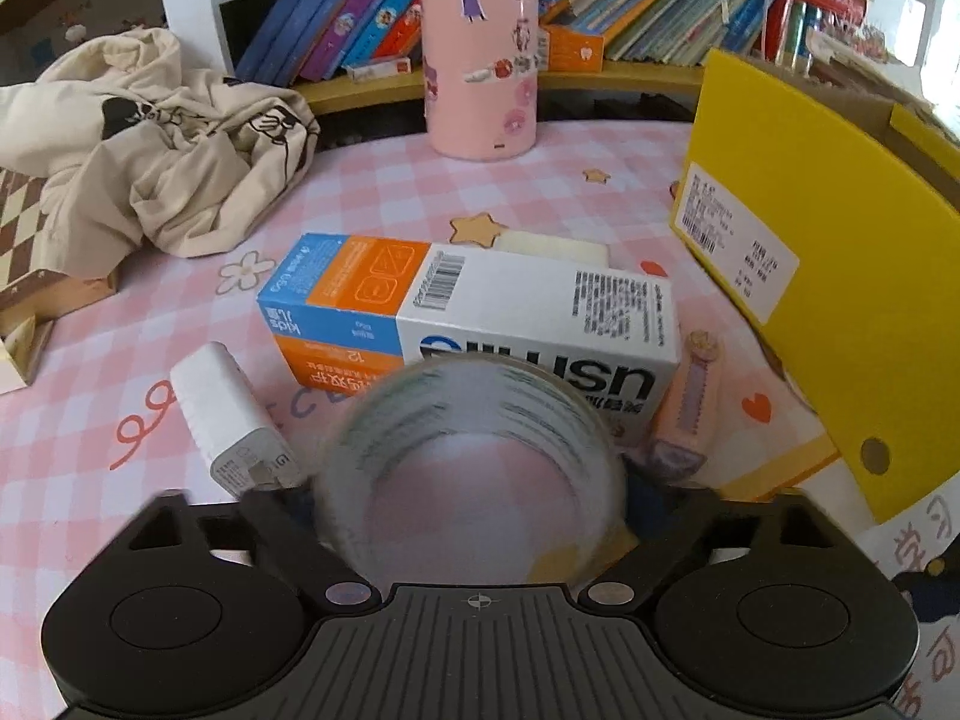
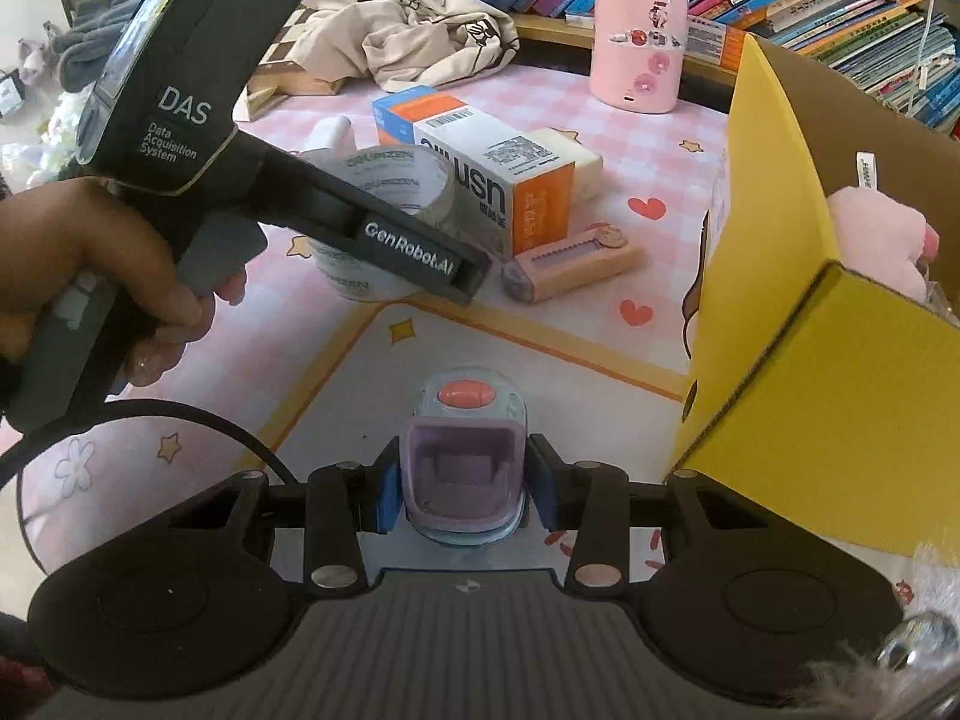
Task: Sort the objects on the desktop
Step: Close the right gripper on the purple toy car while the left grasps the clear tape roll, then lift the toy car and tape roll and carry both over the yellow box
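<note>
The left tool (image 1: 474,516) straddles the light, slippery tape roll (image 1: 471,462), grip unclear; best squeezed across its rim. The right tool (image 2: 462,495) clamps a small plastic stamp (image 2: 462,468).

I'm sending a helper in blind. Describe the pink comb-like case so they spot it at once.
Start at the tall yellow box on the pink checked mat. Beside its near corner lies the white-and-orange carton; the pink case lies flat against its end. Only it has a lilac toothed strip.
</note>
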A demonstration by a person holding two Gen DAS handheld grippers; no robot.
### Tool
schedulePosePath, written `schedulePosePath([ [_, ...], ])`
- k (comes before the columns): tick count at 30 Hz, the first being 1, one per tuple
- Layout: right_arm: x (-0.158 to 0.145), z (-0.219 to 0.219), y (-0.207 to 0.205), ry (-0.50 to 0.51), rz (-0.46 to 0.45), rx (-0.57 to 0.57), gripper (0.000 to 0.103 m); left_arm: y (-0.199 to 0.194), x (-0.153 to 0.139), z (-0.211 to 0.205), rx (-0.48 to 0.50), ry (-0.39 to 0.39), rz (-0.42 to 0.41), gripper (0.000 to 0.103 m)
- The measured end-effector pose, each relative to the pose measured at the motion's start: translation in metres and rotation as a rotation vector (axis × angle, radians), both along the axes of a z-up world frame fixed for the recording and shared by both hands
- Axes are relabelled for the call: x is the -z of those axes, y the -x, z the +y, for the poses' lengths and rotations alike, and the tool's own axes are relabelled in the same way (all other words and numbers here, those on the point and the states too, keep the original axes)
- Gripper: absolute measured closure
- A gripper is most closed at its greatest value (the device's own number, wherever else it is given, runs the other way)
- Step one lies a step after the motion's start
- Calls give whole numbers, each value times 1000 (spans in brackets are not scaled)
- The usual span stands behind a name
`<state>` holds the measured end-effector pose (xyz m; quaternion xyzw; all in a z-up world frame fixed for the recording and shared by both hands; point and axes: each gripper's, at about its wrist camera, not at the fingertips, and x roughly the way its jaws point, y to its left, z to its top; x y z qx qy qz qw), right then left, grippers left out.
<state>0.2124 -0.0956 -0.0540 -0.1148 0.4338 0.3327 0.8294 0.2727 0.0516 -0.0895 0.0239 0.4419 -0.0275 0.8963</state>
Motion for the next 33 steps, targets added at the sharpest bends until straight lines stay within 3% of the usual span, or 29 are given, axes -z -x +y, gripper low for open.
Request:
schedulePosePath([
  [3,-1,-5,-1,-17,35,1,64,4,-5,-3,11,11,12,19],
  [6,-5,-8,-4,-42,75,13,65,19,-22,0,-2,41,-29,19],
  [10,-10,-6,2,-43,57,7,65,41,-37,11,-43,71,-36,19],
  [15,-18,-3,15,-57,75,9,65,71,-41,30,-121,200,-9,19],
  [20,-27,-8,24,-58,108,84,65,95,-45,46,-152,340,2,19],
  [24,-38,-7,37,-56,81,120,65,109,-51,52,-136,379,-20,19],
  [30,-57,0,64,-27,-13,128,64,129,-55,63,-144,500,-48,19],
  [33,-58,2,72,-8,-14,142,64,145,-58,63,-134,475,-71,19],
])
